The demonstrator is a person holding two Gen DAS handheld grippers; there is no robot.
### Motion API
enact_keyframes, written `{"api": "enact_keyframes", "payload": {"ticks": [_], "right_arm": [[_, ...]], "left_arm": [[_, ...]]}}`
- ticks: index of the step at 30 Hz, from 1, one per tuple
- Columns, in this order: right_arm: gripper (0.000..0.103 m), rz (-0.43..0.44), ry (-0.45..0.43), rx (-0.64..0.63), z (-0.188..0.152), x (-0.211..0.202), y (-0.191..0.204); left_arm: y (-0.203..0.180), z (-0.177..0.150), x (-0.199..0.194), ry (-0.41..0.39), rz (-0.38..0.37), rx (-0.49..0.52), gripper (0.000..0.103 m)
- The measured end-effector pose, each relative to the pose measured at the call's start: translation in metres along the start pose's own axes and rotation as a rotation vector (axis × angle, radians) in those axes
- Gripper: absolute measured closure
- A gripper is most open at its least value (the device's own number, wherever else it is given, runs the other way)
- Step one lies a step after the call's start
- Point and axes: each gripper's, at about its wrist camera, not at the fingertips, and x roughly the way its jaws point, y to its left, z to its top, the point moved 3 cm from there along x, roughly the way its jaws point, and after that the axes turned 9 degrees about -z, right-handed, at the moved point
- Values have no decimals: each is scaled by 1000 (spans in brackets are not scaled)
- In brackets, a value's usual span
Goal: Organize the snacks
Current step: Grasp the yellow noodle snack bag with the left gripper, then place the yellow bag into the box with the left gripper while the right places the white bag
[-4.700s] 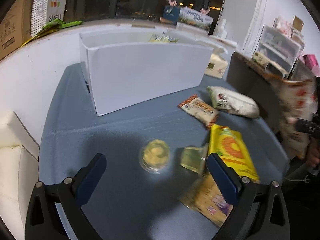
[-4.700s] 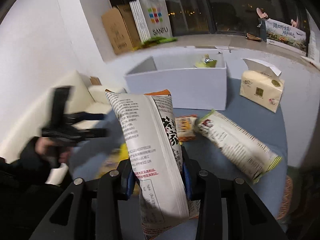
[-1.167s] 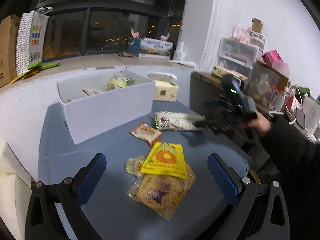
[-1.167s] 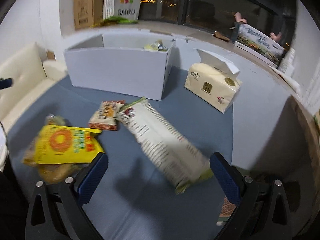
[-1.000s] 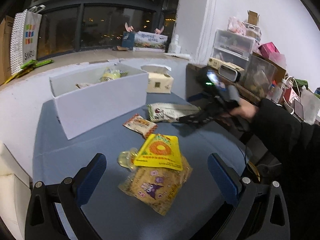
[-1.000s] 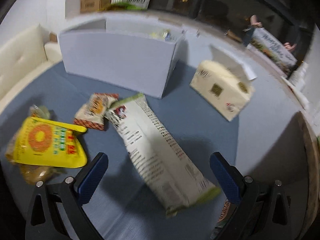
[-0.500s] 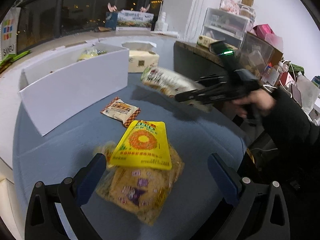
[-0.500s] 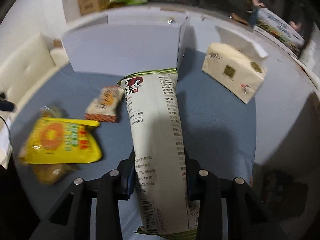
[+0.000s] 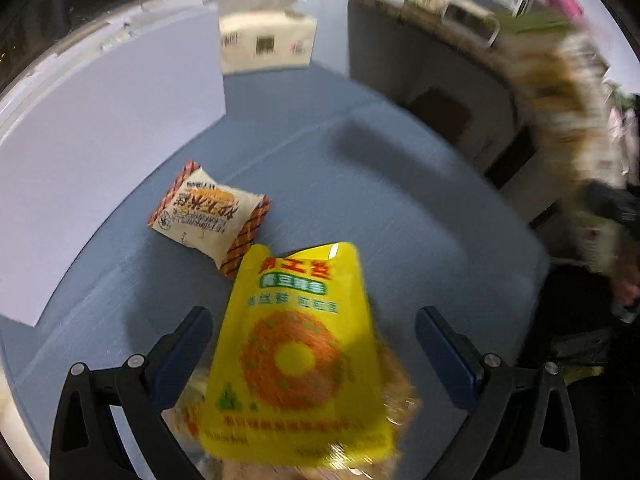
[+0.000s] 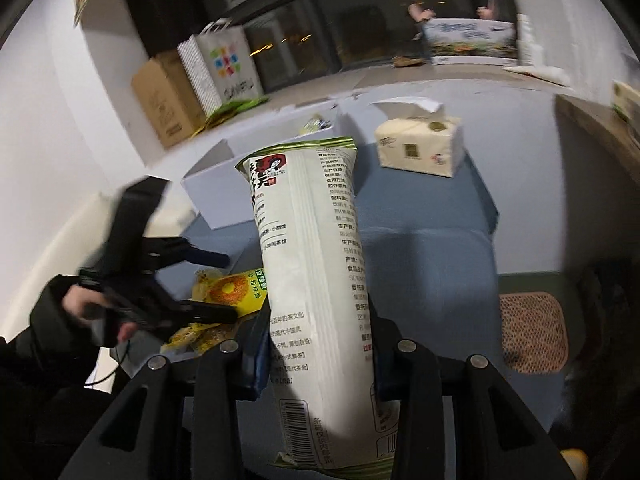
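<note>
Gripping the long white snack bag (image 10: 316, 280) near its lower end, the right gripper (image 10: 316, 356) has both fingers (image 10: 256, 352) pressed into the bag's sides, so the pack stands tall and top-heavy above them. Carrying it well means keeping the squeeze firm and the bag upright until its top clears the rim of the white box (image 10: 224, 196) on the far side of the tabletop (image 10: 432, 256), then lowering it in before letting go. The film looks slick and crinkly, with air inside, so I judge it could slip or fold over. To the left, the left gripper (image 9: 316, 344) hangs with fingers (image 9: 184, 344) spread wide and empty over a flat, glossy yellow pouch (image 9: 296, 356), which lies on a clear crinkled packet (image 9: 396, 380). Farther off sits 1 small pillow-shaped orange-edged packet (image 9: 208, 216), just beside the box.
</note>
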Motion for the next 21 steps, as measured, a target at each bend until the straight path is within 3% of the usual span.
{"api": "enact_keyframes", "payload": {"ticks": [2, 4, 8, 13, 21], "right_arm": [[62, 4, -15, 10, -4, -9, 0], [62, 2, -20, 14, -7, -15, 0], [62, 16, -13, 21, -11, -12, 1], [62, 34, 0, 16, -14, -2, 8], [62, 45, -37, 35, 2, 4, 16]], "left_arm": [[5, 2, 7, 27, 3, -15, 1], [10, 2, 13, 39, -36, -34, 18], [4, 3, -4, -32, -15, 14, 53], [-3, -2, -44, -169, -27, 4, 57], [11, -23, -153, -561, 17, -111, 57]]}}
